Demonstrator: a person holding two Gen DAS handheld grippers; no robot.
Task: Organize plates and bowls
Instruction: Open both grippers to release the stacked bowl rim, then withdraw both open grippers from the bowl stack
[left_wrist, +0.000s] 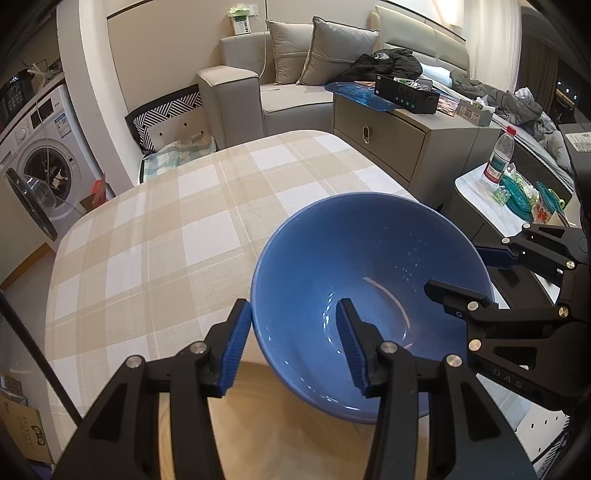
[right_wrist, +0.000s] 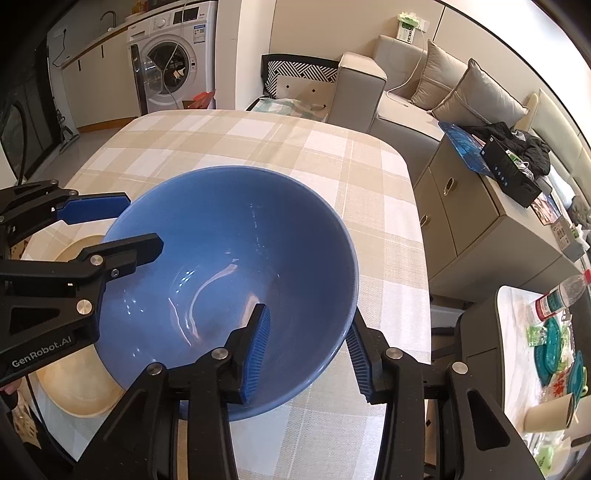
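Note:
A large blue bowl (left_wrist: 369, 266) (right_wrist: 229, 258) rests partly on a beige plate (left_wrist: 266, 413) (right_wrist: 74, 384) on the checked tablecloth. My left gripper (left_wrist: 292, 304) straddles the bowl's near-left rim, one blue pad outside and one inside, with a wide gap and no pad pressing the wall: open. My right gripper (right_wrist: 310, 314) straddles the opposite rim the same way, also open. Each gripper shows in the other's view: the right one (left_wrist: 465, 271) at the bowl's right edge, the left one (right_wrist: 142, 221) at its left edge.
The table (left_wrist: 166, 229) stretches away beyond the bowl. Past its right edge stand a grey cabinet (left_wrist: 388, 144) and a low side table with a water bottle (left_wrist: 500, 155) and teal dishes (right_wrist: 550, 350). A sofa (left_wrist: 295, 96) and a washing machine (right_wrist: 170, 62) stand further off.

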